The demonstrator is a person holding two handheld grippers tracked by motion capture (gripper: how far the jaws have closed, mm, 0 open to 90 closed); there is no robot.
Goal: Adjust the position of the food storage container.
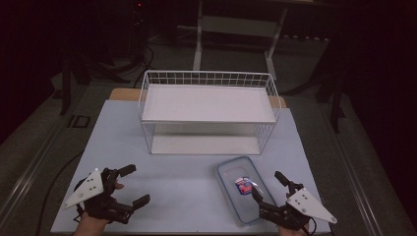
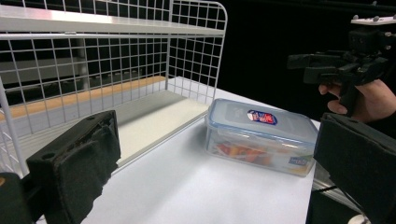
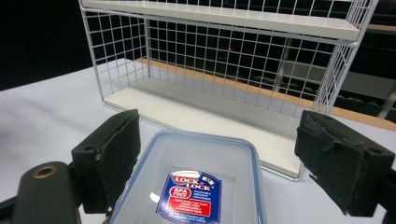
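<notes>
Resting near the front right corner of the pale blue table (image 1: 162, 182), one clear rectangular plastic food box with a blue-rimmed lid and a red-and-blue label (image 1: 242, 189) lies flat, its near end between the wide-spread jaws of the right gripper (image 1: 269, 189), whose pads stand apart from its sides. One white two-tier wire rack (image 1: 209, 110) stands at the far edge, just behind the box. At the front left corner, the left gripper (image 1: 134, 185) gapes wide and holds nothing.
</notes>
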